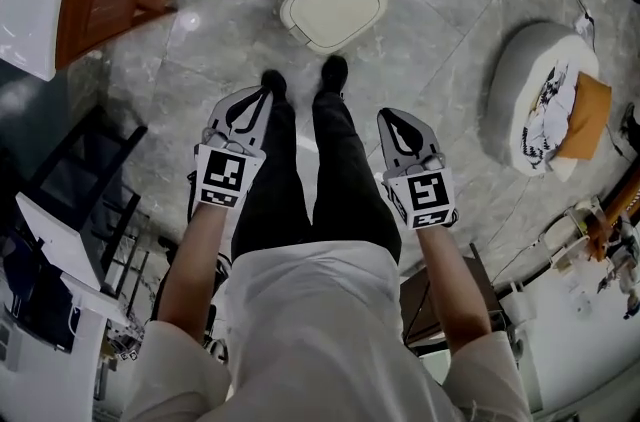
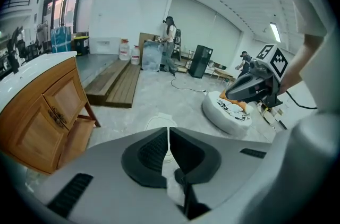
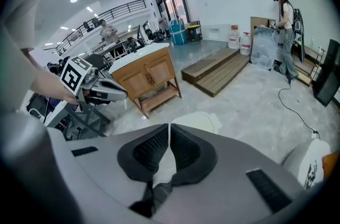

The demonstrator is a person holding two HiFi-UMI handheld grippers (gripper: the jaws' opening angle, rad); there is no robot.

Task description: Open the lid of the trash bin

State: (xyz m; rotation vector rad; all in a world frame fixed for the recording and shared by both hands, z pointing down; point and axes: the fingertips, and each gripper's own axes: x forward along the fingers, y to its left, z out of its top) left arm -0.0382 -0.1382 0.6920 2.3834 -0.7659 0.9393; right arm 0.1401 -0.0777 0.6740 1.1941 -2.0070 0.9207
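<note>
The left gripper (image 1: 266, 94) and right gripper (image 1: 391, 118), fingers closed on nothing, hover near the cream trash bin (image 1: 297, 22), lid (image 1: 338, 4) flat

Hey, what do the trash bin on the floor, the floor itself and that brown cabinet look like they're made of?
The trash bin is probably plastic: cream, low sheen, with rounded moulded corners on the lid. The floor looks like polished stone or marble-look tile, with grey veining, glossy light reflections and thin joint lines. The cabinet seems to be wood or veneer: warm brown, panelled doors, white top.
</note>
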